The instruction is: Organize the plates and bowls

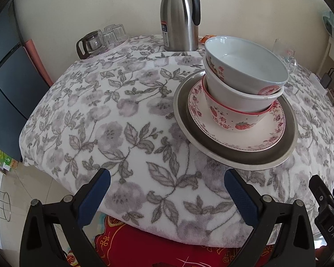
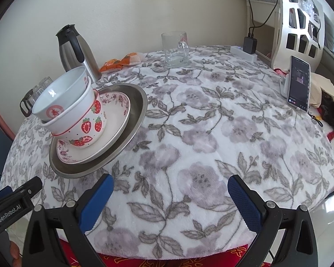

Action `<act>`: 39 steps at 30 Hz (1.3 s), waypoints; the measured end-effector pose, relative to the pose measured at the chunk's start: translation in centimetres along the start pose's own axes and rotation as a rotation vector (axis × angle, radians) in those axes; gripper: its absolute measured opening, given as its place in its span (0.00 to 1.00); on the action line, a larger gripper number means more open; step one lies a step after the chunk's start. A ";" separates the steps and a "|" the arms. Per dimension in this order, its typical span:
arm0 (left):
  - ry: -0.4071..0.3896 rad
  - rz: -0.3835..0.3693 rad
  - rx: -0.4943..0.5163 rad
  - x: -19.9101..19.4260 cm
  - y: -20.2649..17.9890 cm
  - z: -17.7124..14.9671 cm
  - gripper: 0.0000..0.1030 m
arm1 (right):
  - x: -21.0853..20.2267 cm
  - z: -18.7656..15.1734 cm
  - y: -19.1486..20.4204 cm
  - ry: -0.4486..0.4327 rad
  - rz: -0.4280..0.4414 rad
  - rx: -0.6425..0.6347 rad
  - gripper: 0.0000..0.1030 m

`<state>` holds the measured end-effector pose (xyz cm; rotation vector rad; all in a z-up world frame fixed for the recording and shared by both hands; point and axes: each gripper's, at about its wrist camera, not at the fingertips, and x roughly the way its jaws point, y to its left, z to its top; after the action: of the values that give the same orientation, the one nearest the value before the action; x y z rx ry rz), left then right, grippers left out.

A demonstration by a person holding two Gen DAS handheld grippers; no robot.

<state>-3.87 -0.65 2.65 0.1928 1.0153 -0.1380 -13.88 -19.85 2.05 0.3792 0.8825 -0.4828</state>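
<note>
A stack of dishes stands on the flowered tablecloth. At the bottom is a metal plate [image 1: 240, 158] [image 2: 135, 102] holding a floral plate [image 1: 198, 109] [image 2: 120, 109]. On that sit a strawberry bowl [image 1: 231, 120] [image 2: 89, 129], a plain white bowl [image 1: 233, 95] [image 2: 80, 104] and, tilted on top, a red-printed bowl [image 1: 245, 66] [image 2: 62, 93]. My left gripper [image 1: 167, 175] is open and empty, near and left of the stack. My right gripper [image 2: 171, 180] is open and empty, near and right of it. Neither touches the dishes.
A steel thermos jug [image 1: 180, 17] [image 2: 75, 51] stands at the back by the wall. Upturned glasses and a small glass pot [image 1: 104, 40] sit back left. A glass mug [image 2: 176, 49], orange packets [image 2: 120, 63], a power strip [image 2: 245, 51] and a phone on a stand [image 2: 299, 84] lie right.
</note>
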 end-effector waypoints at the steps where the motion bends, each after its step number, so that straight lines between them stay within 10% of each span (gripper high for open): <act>1: 0.002 0.000 -0.001 0.0 0.0 -0.1 0.99 | 0.0 0.0 0.1 0.000 0.000 -0.003 1.00; 39: 0.036 -0.012 -0.072 -0.1 0.8 -0.3 0.99 | -1.2 -0.5 -0.1 -0.027 -0.014 0.014 1.00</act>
<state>-3.97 0.21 2.70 0.1235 1.0555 -0.1087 -14.96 -19.40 2.74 0.3789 0.8559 -0.5060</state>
